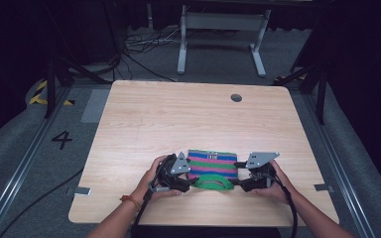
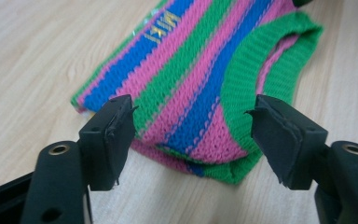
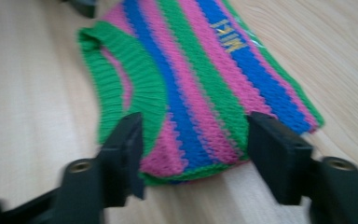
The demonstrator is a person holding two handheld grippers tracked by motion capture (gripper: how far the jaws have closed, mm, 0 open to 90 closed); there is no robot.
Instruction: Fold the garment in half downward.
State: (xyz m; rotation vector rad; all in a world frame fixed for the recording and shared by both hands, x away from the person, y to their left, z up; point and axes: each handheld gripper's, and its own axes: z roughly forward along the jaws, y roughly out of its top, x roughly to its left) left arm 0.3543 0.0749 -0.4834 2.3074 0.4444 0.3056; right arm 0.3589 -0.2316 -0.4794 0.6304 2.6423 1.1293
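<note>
The left gripper (image 2: pixel 193 140) has its jaws apart, and one end of the little striped sweater (image 2: pixel 200 79) lies loose between them, not pinched. The right gripper (image 3: pixel 193 154) is open the same way around the other end. The sweater rests flat on the table (image 1: pixel 178 114), probably so it stays smooth. Both hands lie low, one on each side, pointing inward.

Even light on the counter (image 1: pixel 144 114), darkness around it.
The high view was soft and dim at its edges; the right gripper view was motion-blurred, the left gripper view sharper, with faint shadows.
</note>
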